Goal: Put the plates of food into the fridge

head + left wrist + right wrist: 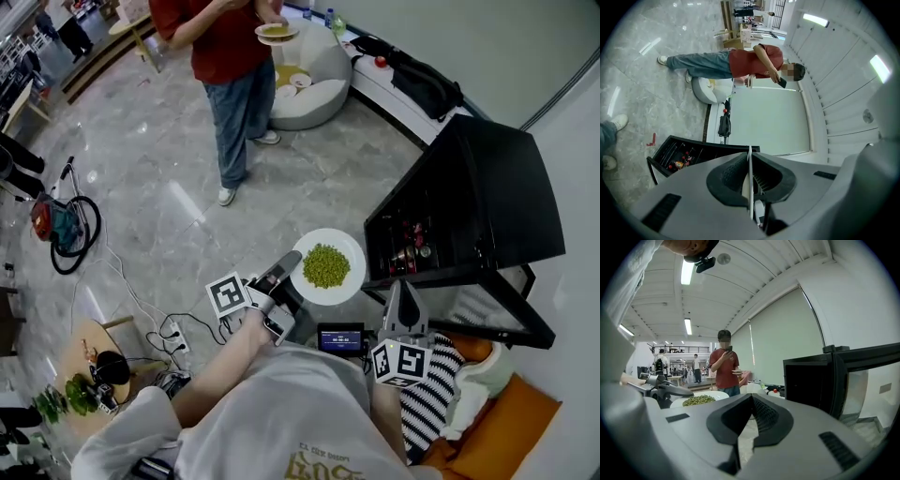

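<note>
The left gripper (292,265) pinches a white plate (349,246) by its near rim, the jaws closed tight on the thin edge. A loose heap of green peas (325,266) sits at the middle of the plate. The plate hangs in the air above the marble floor (169,159), just short of the fridge and not yet inside it. To the right, the right gripper (403,286) points towards the same opening, its jaws pressed together at the tips with nothing between them.

Just beyond the plate stands a low black fridge (487,187). Its door (497,314) is swung wide towards the carrier, and bottles or cans (412,246) crowd the shelves.

Farther off, a bystander in a red shirt (225,37) holds a second plate of food (277,31). Behind this person, a round white seat (314,94) carries more dishes.

The likeliest trouble is a spill. The plate is held at one edge only, so its weight could turn it in the grip, and any tilt would send the peas rolling onto the floor. The far rim could also knock the fridge frame or the drinks on the way in, since the shelves look to have little free room. The free gripper under the far side would steady the plate.
</note>
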A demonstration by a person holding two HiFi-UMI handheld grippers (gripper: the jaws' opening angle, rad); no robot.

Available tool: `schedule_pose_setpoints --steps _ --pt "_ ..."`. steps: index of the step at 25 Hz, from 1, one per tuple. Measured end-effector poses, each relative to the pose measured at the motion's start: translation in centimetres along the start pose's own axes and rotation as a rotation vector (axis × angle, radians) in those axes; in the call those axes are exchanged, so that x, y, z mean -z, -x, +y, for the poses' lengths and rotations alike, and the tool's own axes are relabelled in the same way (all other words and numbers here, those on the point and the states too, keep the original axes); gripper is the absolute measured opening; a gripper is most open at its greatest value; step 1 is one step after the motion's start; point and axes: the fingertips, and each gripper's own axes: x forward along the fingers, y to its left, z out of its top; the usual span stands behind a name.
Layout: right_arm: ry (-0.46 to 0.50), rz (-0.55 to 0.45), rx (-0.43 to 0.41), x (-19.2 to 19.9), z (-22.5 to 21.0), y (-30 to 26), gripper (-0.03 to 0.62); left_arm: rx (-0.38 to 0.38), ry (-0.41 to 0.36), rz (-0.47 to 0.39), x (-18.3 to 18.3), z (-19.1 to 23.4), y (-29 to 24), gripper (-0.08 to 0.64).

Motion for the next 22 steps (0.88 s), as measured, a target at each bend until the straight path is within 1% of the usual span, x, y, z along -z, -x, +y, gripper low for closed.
schedule_pose_setpoints --steps 8,17,22 --pt "-0.004 -0.015 0.022 -1.5 -0.5 -5.8 0.009 0.026 -0.012 0.014 -4.6 -1.2 -5.4 0.018" --pt "0.010 -0.010 0.079 -2.5 -2.0 -10.5 0.009 0.028 -0.003 0.029 -8.3 -2.1 -8.8 0.018" --pt "0.011 -0.017 0.090 -2.9 -1.7 -12.7 0.009 0.021 0.004 0.032 -10.3 -1.9 -9.9 0.018"
